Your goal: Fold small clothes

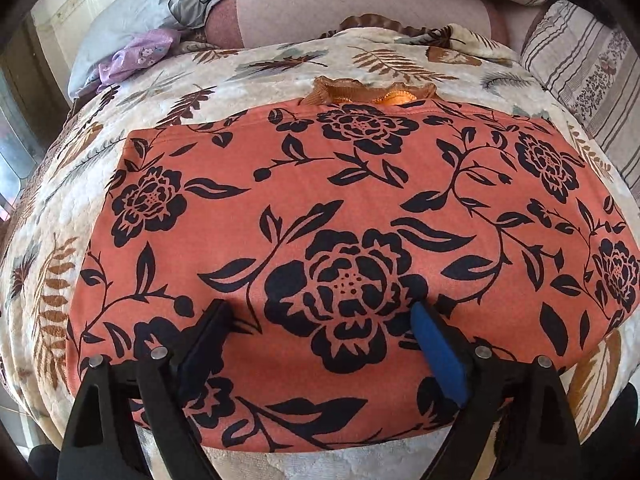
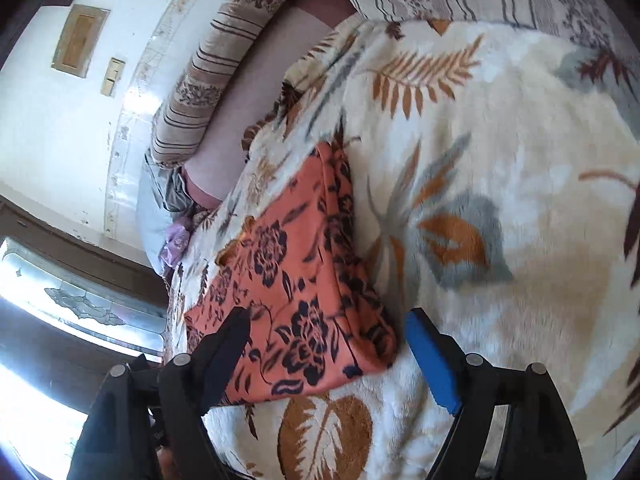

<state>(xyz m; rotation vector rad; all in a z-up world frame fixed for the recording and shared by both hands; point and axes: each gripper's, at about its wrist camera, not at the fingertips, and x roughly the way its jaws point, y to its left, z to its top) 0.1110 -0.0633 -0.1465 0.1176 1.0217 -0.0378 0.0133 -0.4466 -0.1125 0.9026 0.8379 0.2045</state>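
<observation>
Bed covered by a cream leaf-print blanket; this is the working surface. White wall and a bright window lie beyond the blanket's far side. Striped pillows border the blanket's head end, with a pale blue pillow and a lilac floral cloth at its corner. The orange black-flowered garment lies folded flat on the blanket, bare blanket showing on all sides. Left gripper hovers over the garment, jaws spread, empty. Right gripper stands at the garment's near corner, jaws spread, holding nothing.
</observation>
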